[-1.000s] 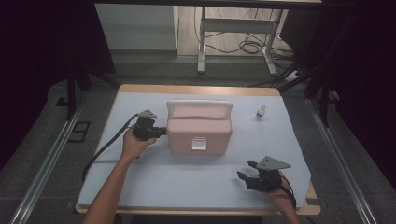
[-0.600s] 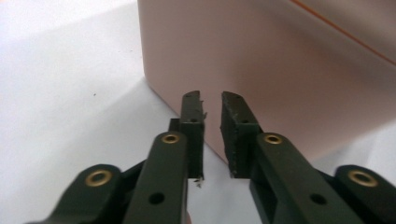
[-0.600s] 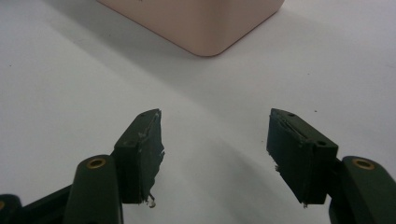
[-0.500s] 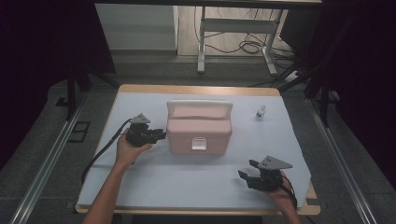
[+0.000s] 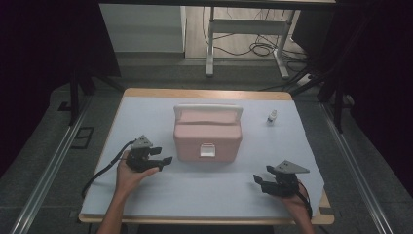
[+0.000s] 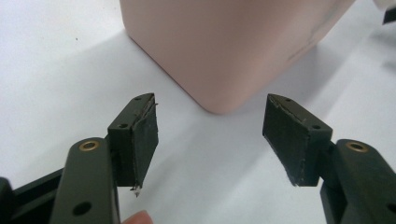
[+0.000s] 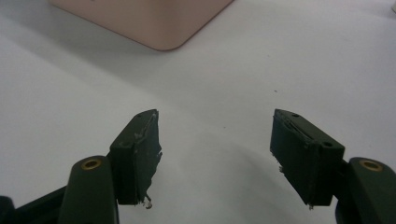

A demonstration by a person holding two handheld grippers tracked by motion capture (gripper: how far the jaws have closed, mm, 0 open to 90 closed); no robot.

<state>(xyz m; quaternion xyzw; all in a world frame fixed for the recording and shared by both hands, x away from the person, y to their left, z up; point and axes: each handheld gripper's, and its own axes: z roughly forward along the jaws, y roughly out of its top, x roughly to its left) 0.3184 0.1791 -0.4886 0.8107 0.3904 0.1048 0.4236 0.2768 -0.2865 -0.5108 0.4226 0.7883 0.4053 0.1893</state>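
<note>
in the high view a pink box (image 5: pixel 207 135) with a white handle and a white front latch sits closed near the middle of the white table (image 5: pixel 146 195). the left gripper (image 5: pixel 163 160) is held just left of the box's near left corner, apart from it, jaws pointing toward it; they have just been opening and nothing is between them. the right gripper (image 5: pixel 260 181) hovers low at the near right, well apart from the box, jaws spread. a small white bottle (image 5: pixel 272 116) stands off to the box's far right. in the left gripper view, the left gripper (image 6: pixel 210 135) has its jaws released wide, framing a rounded bottom corner of the pink box (image 6: pixel 224 46) just ahead, not touching. in the right gripper view, the right gripper (image 7: pixel 215 154) is likewise unclenched over bare table, with a corner of the pink box (image 7: pixel 149 21) farther off at the top.
</note>
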